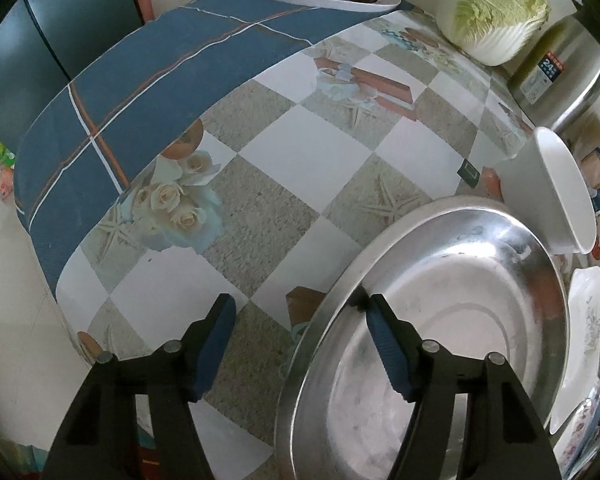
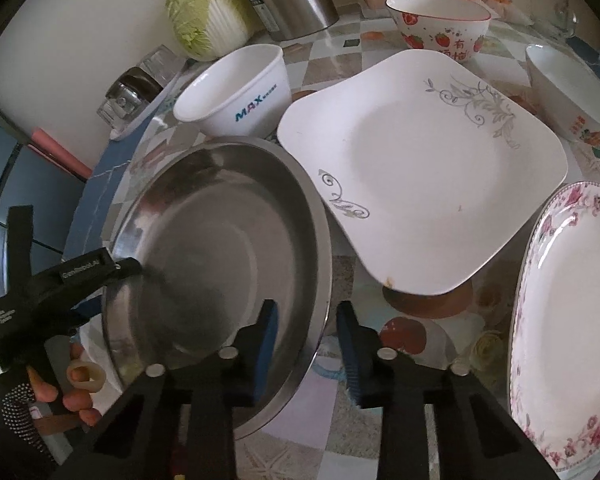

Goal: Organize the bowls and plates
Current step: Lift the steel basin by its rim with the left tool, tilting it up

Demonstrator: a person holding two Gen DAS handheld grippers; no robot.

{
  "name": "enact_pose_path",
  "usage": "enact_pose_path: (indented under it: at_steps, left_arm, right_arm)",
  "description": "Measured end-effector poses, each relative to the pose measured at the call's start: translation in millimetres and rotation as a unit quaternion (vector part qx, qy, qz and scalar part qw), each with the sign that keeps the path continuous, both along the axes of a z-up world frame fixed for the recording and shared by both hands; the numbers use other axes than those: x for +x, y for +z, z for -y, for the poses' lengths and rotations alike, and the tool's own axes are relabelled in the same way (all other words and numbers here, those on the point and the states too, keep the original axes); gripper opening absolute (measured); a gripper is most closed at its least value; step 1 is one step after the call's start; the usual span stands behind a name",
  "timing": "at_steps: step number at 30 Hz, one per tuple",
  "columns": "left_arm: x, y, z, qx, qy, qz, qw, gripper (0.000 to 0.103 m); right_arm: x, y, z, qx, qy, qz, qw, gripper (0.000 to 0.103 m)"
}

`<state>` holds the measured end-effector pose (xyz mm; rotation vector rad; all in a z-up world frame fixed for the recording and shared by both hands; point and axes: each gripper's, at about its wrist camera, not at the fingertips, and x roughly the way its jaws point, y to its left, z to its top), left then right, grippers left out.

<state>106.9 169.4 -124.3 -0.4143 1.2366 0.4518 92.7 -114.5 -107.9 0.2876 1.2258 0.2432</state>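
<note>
A: Take the round stainless steel basin (image 2: 220, 248) as the landmark. In the right wrist view the right gripper (image 2: 308, 344) straddles its near rim, 1 blue pad (image 2: 268, 344) inside the bowl and the other outside, jaws spread with a gap on each side of the metal. It grips nothing.

B: The left wrist view shows the same basin (image 1: 440, 320) from the other side. The left gripper (image 1: 304, 344) is also released, jaws wide, with 1 blue finger (image 1: 388, 352) over the basin's inside and the other over the checked tablecloth (image 1: 300, 152) beside it.

A: Only my view shows the left gripper from outside (image 2: 76, 276), reaching over the basin's far-left rim, with a gloved hand (image 2: 40, 400) on its handle.

B: What lies past the basin?

A: Just behind it stands a white round bowl printed MAX (image 2: 236, 92). Beside the basin, right of it, a white square plate with grey scrollwork (image 2: 424, 168) sits tilted, its edge touching the basin rim. Further right is a round plate with a pink floral border (image 2: 572, 320), and behind the square plate a strawberry-patterned bowl (image 2: 440, 20).

B: I see that white bowl (image 1: 556, 192) only edge-on, and just a sliver of the square plate (image 1: 584, 340). But my view shows the napa cabbage (image 1: 496, 8) in full, well behind the basin.
</note>
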Motion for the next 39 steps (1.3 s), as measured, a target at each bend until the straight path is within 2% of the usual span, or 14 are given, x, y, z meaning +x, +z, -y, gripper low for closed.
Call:
enact_pose_path:
  at_steps: [2, 7, 11, 15, 19, 22, 25, 33, 39]
  left_arm:
    - [0.8, -0.3, 2.2, 0.005, -0.005, 0.0, 1.0, 0.069]
    - [11.6, -5.8, 7.0, 0.015, -0.019, 0.002, 0.9997, 0.069]
    - [17.5, -7.3, 10.5, 0.015, -0.027, 0.008, 0.9995, 0.063]
    - [19.4, -10.2, 15.9, 0.021, -0.031, 0.011, 0.9992, 0.062]
    - [18.5, -10.5, 20.3, 0.025, -0.034, 0.015, 0.999, 0.062]
    - [16.3, -8.1, 25.5, 0.025, -0.041, 0.018, 0.9987, 0.058]
    - [18.0, -7.4, 28.8, 0.024, -0.053, 0.023, 0.998, 0.046]
    - [15.3, -5.1, 25.8, 0.016, -0.05, 0.028, 0.9982, 0.042]
    - [11.2, -3.5, 26.7, 0.025, -0.053, 0.023, 0.998, 0.042]
  right_arm:
    - [2.7, -2.7, 2.5, -0.008, -0.005, -0.003, 1.0, 0.024]
    - [5.9, -5.7, 5.9, -0.006, -0.006, -0.006, 1.0, 0.024]
    - [6.3, -5.7, 2.2, -0.006, 0.008, -0.003, 1.0, 0.023]
    - [8.3, -7.5, -5.5, -0.008, 0.026, 0.002, 1.0, 0.023]
    - [9.7, -8.9, -0.9, 0.008, 0.024, 0.0, 1.0, 0.023]
    - [9.0, -9.3, 4.0, 0.011, 0.025, 0.001, 1.0, 0.017]
    - [7.9, -8.3, -0.7, 0.003, 0.039, 0.01, 0.999, 0.013]
    - [7.5, -7.5, -2.4, 0.001, 0.046, 0.012, 0.999, 0.014]
    - [6.3, -0.9, -5.8, -0.003, 0.057, 0.026, 0.998, 0.014]
